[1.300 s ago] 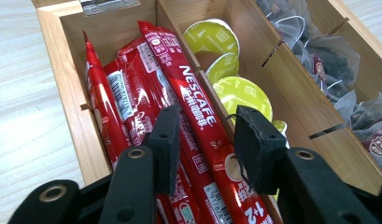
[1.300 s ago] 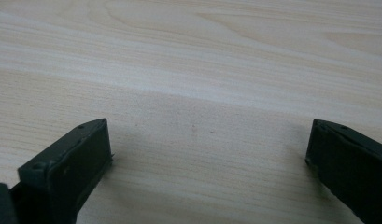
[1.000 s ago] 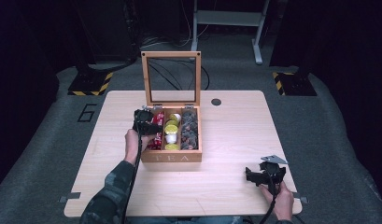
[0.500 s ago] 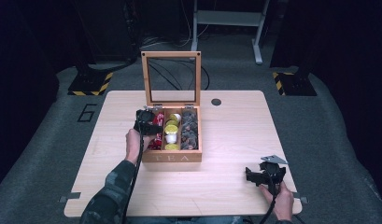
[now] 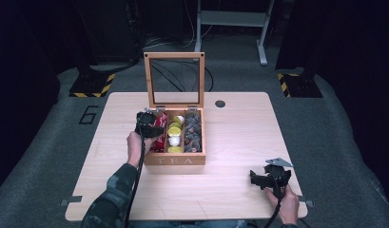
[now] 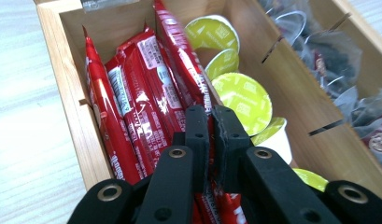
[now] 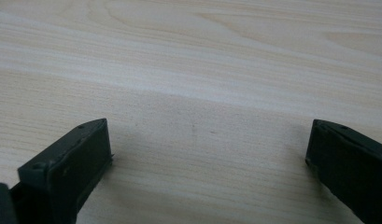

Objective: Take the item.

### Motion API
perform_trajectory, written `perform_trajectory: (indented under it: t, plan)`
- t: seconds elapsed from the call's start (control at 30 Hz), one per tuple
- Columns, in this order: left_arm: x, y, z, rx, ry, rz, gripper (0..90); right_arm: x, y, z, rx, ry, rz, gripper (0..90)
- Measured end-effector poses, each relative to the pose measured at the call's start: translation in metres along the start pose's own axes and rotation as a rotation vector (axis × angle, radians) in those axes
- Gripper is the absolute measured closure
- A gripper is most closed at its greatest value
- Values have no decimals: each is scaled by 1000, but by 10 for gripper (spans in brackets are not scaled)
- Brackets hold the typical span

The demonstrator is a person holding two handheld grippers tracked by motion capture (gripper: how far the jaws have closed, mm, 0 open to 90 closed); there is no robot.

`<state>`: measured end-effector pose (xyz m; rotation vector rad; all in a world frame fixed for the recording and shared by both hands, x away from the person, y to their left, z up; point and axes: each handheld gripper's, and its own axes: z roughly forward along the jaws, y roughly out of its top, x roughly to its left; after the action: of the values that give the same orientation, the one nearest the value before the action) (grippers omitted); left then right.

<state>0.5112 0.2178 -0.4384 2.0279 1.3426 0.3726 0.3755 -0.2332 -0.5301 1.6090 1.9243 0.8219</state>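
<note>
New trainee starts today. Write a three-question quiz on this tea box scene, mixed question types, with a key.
1. True or false: the left tongs are shut on a red packet in the box.
2. Multiple choice: what fills the box's middle compartment? A) red packets B) green-lidded pods C) dark tea bags
3. Short answer: how do the right tongs stand, and what lies under them?

Key
1. True. The jaws have just been closing, and a red packet is pinched between them.
2. B
3. Open and holding nothing, over the bare table.
</note>
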Motion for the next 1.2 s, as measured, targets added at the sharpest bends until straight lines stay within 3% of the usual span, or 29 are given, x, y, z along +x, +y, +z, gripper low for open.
perform_trajectory:
  t: [0.17,0.47,0.57,0.83,0.93,1.07,1.2]
  plan:
    - [1,0,-4,-26,-8,-13,849,0,0,0,0,0,0,0]
    - [2,2,-17,-51,-22,17,850,0,0,0,0,0,0,0]
    - [3,3,-23,-67,-26,4,850,0,0,0,0,0,0,0]
    - [5,4,-37,-78,-32,24,852,0,0,0,0,0,0,0]
    - [4,4,-42,-99,-49,1,851,0,0,0,0,0,0,0]
    - [2,6,-48,-116,-50,1,852,0,0,0,0,0,0,0]
    - [1,9,-57,-129,-50,23,852,0,0,0,0,0,0,0]
